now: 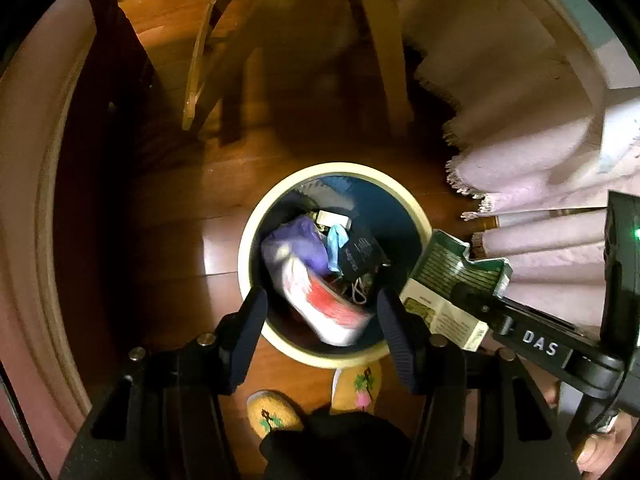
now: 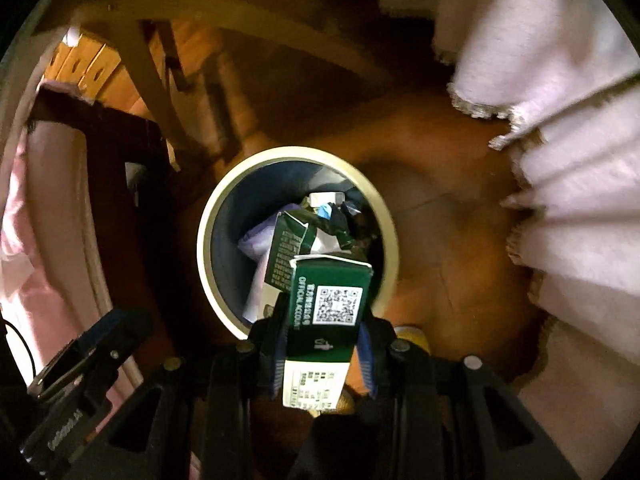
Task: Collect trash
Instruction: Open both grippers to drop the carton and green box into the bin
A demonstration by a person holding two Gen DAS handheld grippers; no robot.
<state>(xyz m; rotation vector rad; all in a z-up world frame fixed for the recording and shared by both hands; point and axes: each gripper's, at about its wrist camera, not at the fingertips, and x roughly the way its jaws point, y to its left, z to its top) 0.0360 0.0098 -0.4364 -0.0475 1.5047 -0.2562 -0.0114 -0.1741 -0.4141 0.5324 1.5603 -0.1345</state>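
Observation:
A round bin with a cream rim (image 1: 245, 248) (image 2: 204, 248) stands on the wood floor, holding a purple bag (image 1: 300, 240), a black packet (image 1: 360, 256) and other scraps. My left gripper (image 1: 320, 312) points down over its near edge with the jaws apart. A blurred red and white packet (image 1: 324, 304) shows between the fingertips, with a dark gap on its left side. My right gripper (image 2: 324, 332) is shut on a green and white carton (image 2: 328, 292) (image 1: 452, 280) with a torn-open top, held just above the bin's near right rim.
Pale wooden chair legs (image 1: 384, 60) rise behind the bin. A pink fringed cloth (image 1: 520, 120) (image 2: 560, 160) hangs at the right. A person's yellow slippers (image 1: 276, 416) stand just before the bin. Pink bedding (image 2: 40, 200) and dark furniture lie to the left.

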